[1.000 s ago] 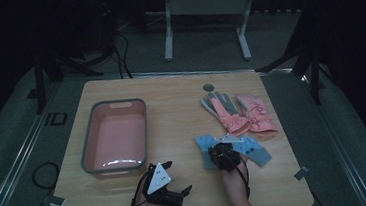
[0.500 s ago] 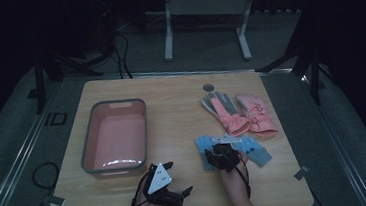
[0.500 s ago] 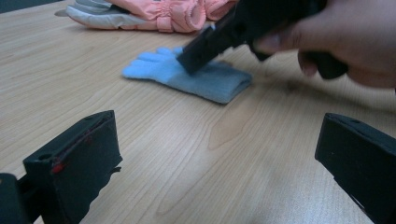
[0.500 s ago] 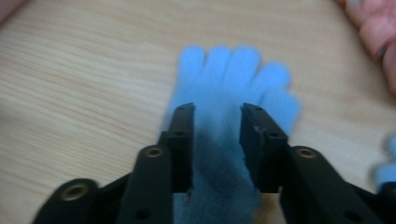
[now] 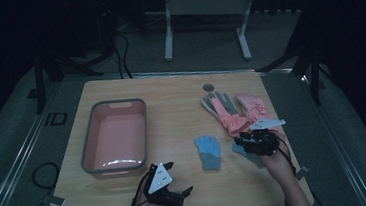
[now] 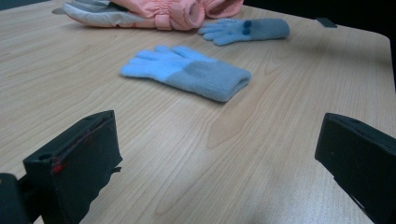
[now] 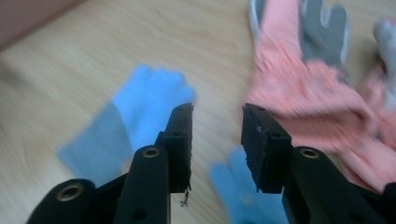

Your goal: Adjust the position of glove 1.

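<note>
A wooden table (image 5: 170,91) holds four gloves and one tub. Two of the gloves are small, blue knitted ones. The first blue glove (image 5: 208,152) lies flat near the middle of the table, fingers pointing away from the person, with bare wood all round it. The second blue glove (image 5: 241,150) lies a little to its right, partly hidden under the right gripper (image 5: 251,140) in the high view; in the left gripper view it rests just beside the cuffs of the pink gloves.

The two larger pink gloves with grey palms sit side by side toward the far right of the table: the left pink glove (image 5: 224,113) and the right pink glove (image 5: 251,108), touching each other.

One pink tub (image 5: 115,139) with a grey rim stands on the left half of the table, well apart from all the gloves.

The right gripper hovers over the second blue glove. Its jaws have just been opening and stand parted with a narrow gap, pinching nothing.

The left gripper (image 5: 173,180) rests near the front edge, jaws spread wide and holding nothing, pointed toward the first blue glove.
</note>
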Tool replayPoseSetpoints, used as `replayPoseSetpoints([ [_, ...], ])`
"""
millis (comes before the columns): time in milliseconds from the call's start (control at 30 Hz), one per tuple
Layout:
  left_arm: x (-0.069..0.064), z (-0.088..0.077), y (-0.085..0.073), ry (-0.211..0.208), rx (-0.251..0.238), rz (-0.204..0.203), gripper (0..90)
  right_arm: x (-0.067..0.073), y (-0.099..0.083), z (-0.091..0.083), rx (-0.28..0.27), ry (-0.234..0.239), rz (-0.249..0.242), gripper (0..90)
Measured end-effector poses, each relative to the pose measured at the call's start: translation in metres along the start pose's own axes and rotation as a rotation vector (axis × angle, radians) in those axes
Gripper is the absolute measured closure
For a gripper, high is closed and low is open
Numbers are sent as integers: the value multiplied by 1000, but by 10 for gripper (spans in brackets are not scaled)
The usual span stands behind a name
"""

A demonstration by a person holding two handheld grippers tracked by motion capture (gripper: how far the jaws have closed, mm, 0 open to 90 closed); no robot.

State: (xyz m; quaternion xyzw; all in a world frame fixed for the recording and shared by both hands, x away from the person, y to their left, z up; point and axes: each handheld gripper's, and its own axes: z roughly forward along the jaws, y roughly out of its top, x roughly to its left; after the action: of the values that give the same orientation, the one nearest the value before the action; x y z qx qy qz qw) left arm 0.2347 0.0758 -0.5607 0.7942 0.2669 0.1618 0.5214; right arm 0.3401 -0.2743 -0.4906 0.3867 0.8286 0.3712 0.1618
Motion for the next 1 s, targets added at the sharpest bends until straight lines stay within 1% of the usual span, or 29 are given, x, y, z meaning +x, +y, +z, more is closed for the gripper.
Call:
replayPoseSetpoints([
  [33,0,0,0,0,0,0,1,0,0,0,0,0,0,649],
  [67,0,0,0,0,0,0,1,-6,-4,-2,14,12,-15,649],
  [100,0,0,0,1,1,0,1,-17,-12,-4,46,21,-35,652],
  [167,-1,1,0,3,1,-1,1,-23,-18,-4,68,10,-64,652],
  [233,-1,1,0,6,1,-2,1,-30,-26,-3,101,18,-81,645],
  [267,0,1,0,6,2,-2,1,-33,-29,-2,112,-5,-99,642],
  [300,0,1,0,6,2,-3,1,-35,-31,-1,120,-1,-100,642],
  [333,0,1,0,6,2,-3,1,-39,-34,1,124,14,-92,631],
  [367,0,1,0,6,3,-3,1,-42,-36,2,125,10,-92,626],
  [467,0,1,0,6,6,-1,1,-50,-45,10,143,28,-79,609],
  [500,0,1,0,6,6,-1,1,-52,-49,14,162,35,-75,609],
  [533,0,1,0,7,6,-3,1,-53,-52,15,139,50,-71,615],
  [567,0,1,0,6,5,-4,1,-55,-54,15,129,58,-55,630],
  [600,0,1,0,6,6,-5,1,-56,-55,15,121,56,-40,656],
  [667,0,1,0,6,7,-5,1,-53,-57,15,110,38,-41,733],
  [733,0,1,0,6,8,-3,1,-47,-58,15,101,16,-50,802],
  [767,0,1,0,6,8,-2,1,-43,-59,15,96,-6,-62,817],
  [800,0,1,0,7,7,-2,1,-38,-60,15,91,-31,-64,826],
  [867,0,1,0,7,5,-4,1,-34,-61,14,86,-54,-45,838],
  [900,0,0,0,8,4,-5,1,-32,-60,13,89,-65,-20,843],
  [933,0,0,0,9,3,-6,1,-28,-59,10,86,-65,27,848],
  [967,0,0,0,10,3,-7,1,-23,-59,8,81,-63,51,851],
  [1000,0,0,-1,11,2,-8,1,-15,-56,2,64,-67,89,854],
])
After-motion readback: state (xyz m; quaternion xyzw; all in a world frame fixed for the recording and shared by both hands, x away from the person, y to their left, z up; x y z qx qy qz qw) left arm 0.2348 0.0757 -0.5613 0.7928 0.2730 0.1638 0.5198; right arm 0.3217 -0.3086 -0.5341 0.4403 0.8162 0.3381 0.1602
